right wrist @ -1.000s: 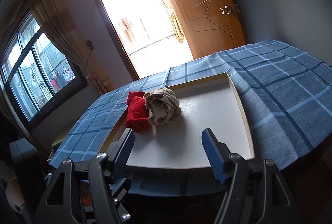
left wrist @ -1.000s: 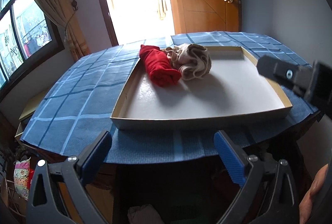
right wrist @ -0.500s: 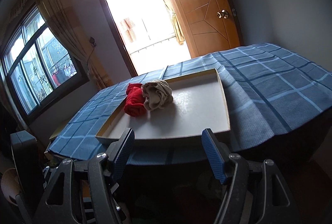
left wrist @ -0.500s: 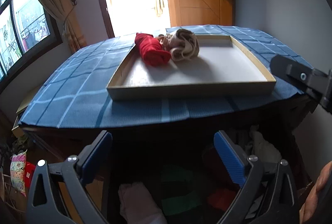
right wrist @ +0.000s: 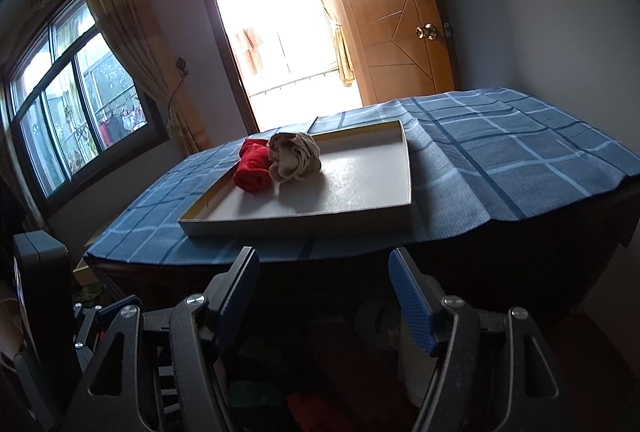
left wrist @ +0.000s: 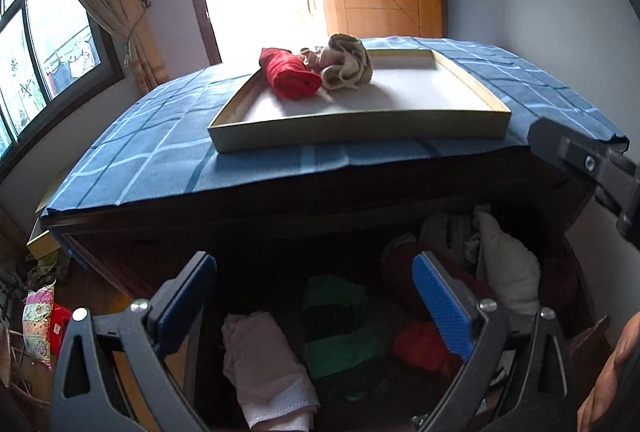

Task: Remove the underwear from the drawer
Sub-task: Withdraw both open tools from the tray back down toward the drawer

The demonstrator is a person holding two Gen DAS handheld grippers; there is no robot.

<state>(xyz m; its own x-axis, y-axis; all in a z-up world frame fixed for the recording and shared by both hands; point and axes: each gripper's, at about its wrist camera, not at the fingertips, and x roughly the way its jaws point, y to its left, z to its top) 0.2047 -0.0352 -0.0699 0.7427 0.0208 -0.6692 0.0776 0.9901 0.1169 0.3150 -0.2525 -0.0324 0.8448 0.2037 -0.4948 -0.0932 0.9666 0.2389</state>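
Both cameras dropped since a second ago: tray slid up-frame, open drawer [left wrist: 360,312] now fills the bottom of the left view.

Left hand-held gripper [left wrist: 316,296] wide open, nothing held, hanging over the drawer. Right hand-held gripper [right wrist: 324,292] also wide open and holding nothing, at the bench [right wrist: 520,167] front edge.

Progress: partial. Tray [left wrist: 360,131] on the bench holds two pieces: red roll [left wrist: 290,77] touching beige bundle [left wrist: 346,67], far-left corner.

Left to do: drawer holds pink-white roll [left wrist: 268,364], green piece [left wrist: 336,320], red piece [left wrist: 420,346], white bundle [left wrist: 506,272], more behind in the dark, can't count. Green one sits between the left fingers, probably next pick.
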